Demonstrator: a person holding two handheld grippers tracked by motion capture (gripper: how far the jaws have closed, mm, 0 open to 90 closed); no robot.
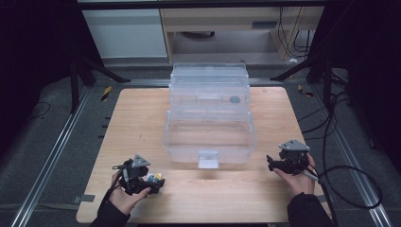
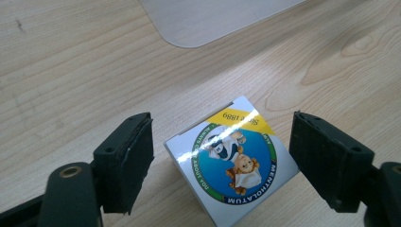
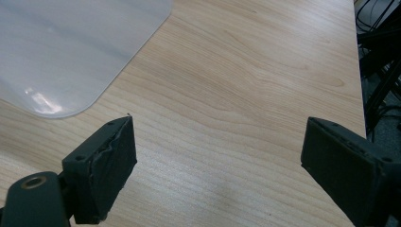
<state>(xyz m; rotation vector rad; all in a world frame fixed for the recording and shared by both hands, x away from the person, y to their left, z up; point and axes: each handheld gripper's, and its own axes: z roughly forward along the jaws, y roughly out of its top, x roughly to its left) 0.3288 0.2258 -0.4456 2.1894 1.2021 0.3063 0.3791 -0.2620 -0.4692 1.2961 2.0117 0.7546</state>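
Observation:
A small white box [image 2: 231, 163] with a round blue Mentholatum label and a yellow corner lies flat on the wooden table [image 2: 71, 71]. My left gripper [image 2: 222, 142] is open and straddles it, one black jaw on each side with a narrow gap to the box. In the high view this box [image 1: 155, 178] sits near the table's front left, at the tip of my left gripper [image 1: 150, 184]. My right gripper [image 1: 273, 163] hovers at the front right, open, and its own view shows bare wood between the jaws of the right gripper [image 3: 217, 137].
A large clear plastic storage box [image 1: 208, 118] with stepped tiers and a front latch stands in the middle of the table. Its rounded corner [image 3: 71, 47] lies ahead-left of the right gripper. Cables [image 1: 340, 170] trail off the table's right edge.

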